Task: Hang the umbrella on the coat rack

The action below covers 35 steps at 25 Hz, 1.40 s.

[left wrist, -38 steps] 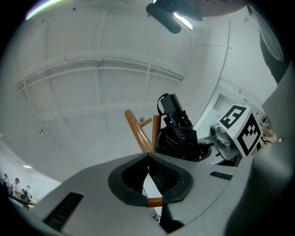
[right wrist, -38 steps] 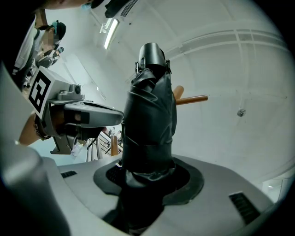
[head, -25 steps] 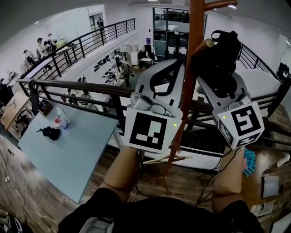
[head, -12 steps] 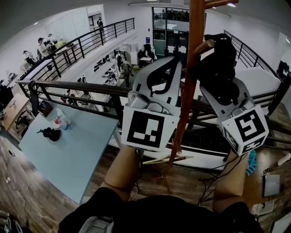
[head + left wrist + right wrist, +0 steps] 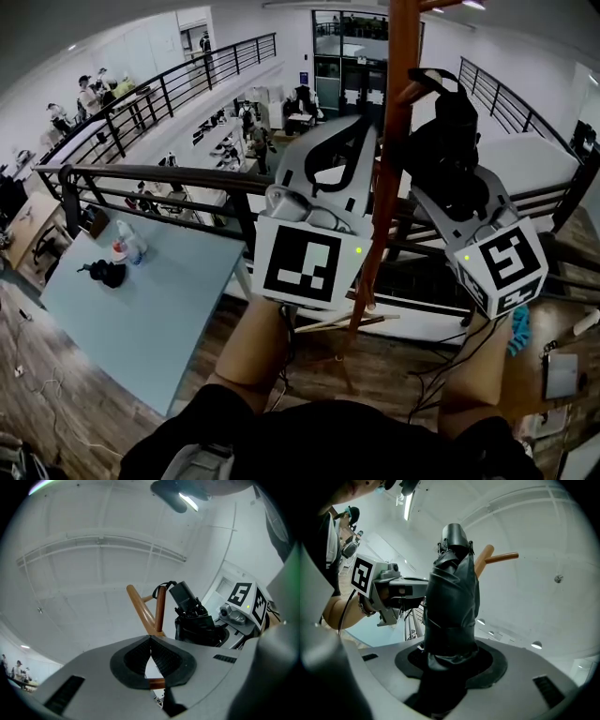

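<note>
Squarely between right tongs [image 5: 450,665]: umbrella [image 5: 452,597]

No legible writing, only coded squares.
Nothing in the three views reads as a word, number or brand. The left gripper [image 5: 151,639] bears a black-and-white square marker [image 5: 302,264], and the right gripper [image 5: 452,654] bears another [image 5: 511,260], with two faces of it showing in the left gripper view; these are block patterns, not letters. A small blue sign [image 5: 304,80] on the far wall is too small to read.
</note>
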Available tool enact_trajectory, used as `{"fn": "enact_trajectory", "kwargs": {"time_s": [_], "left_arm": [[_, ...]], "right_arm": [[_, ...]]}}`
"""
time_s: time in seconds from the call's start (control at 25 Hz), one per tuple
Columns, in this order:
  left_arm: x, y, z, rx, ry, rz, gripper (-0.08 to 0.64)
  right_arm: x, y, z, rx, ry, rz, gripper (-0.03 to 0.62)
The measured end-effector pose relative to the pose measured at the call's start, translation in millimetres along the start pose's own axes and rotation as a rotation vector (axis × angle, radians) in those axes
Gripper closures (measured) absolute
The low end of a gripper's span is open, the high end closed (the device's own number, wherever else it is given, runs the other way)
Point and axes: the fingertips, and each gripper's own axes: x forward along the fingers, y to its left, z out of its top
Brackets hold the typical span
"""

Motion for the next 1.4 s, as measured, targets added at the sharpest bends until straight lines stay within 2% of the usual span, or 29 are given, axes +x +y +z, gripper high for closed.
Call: {"fn": "enact_trajectory", "kwargs": {"time_s": [0.8, 1.4], "left_arm": [[-8, -17, -6, 0.026, 0.063, -0.013, 0.548], [-16, -23, -29, 0.002, 0.107, -0.01, 0.548]], "right_arm": [[-2, 19, -25, 0.051, 0.028, 0.058, 0.383], [6, 32, -56, 0.081, 0.088, 0.099, 0.383]]}}
